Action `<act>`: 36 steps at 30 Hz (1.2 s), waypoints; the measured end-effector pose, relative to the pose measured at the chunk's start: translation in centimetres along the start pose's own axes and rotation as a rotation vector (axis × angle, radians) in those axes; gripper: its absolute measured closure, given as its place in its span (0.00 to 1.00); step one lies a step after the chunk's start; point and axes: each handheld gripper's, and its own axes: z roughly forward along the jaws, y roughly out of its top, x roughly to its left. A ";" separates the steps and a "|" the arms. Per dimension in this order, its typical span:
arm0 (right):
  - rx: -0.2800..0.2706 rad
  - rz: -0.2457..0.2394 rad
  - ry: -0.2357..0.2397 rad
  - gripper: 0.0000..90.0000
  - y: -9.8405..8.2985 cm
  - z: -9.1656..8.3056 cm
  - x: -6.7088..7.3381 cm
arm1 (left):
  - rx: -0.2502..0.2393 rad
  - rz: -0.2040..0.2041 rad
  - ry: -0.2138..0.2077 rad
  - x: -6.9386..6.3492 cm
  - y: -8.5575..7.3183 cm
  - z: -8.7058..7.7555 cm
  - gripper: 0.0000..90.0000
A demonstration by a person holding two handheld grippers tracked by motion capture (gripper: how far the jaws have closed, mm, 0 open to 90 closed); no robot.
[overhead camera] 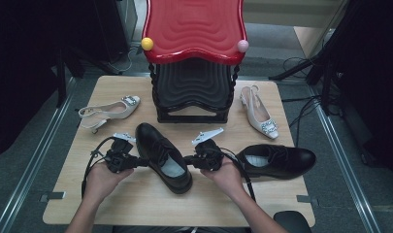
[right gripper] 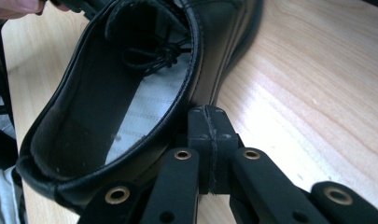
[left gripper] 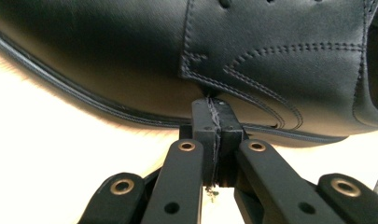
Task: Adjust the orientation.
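A black leather lace-up shoe (overhead camera: 162, 158) lies at the table's middle, toe away from me. My left gripper (overhead camera: 144, 161) is shut, and its tips touch the shoe's left side. In the left gripper view the closed tips (left gripper: 213, 105) meet the stitched upper (left gripper: 270, 56) just above the sole. My right gripper (overhead camera: 187, 160) is also shut and presses against the shoe's right side. In the right gripper view its tips (right gripper: 206, 112) rest against the outer wall below the shoe's collar (right gripper: 84, 116). Nothing is caught between either pair of jaws.
A second black shoe (overhead camera: 276, 160) lies to the right. One white slingback heel (overhead camera: 109, 110) rests at the back left, another (overhead camera: 259, 116) at the back right. A red-topped rack (overhead camera: 194, 29) with a black shelf below stands at the table's (overhead camera: 136, 208) far edge.
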 end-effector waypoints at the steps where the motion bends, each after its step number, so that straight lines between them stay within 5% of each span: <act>1: 0.002 0.000 -0.002 1.00 -0.1 -0.1 0.1 | 0.004 0.008 -0.001 0.0 0.1 0.1 1.00; 21: 0.007 0.017 0.016 1.00 -1.7 -0.8 1.9 | -0.004 0.016 -0.042 0.4 1.8 1.4 1.00; 26: 0.007 0.026 0.029 1.00 -1.8 -0.8 1.8 | 0.005 0.054 -0.029 0.6 2.6 1.6 1.00; 31: -0.026 0.043 -0.007 1.00 -1.7 -2.2 0.8 | -0.012 0.033 -0.022 1.4 2.7 1.0 0.88; 36: -0.039 0.072 -0.053 0.76 -2.1 -4.3 -0.9 | -0.008 0.041 -0.014 1.8 3.0 0.1 0.63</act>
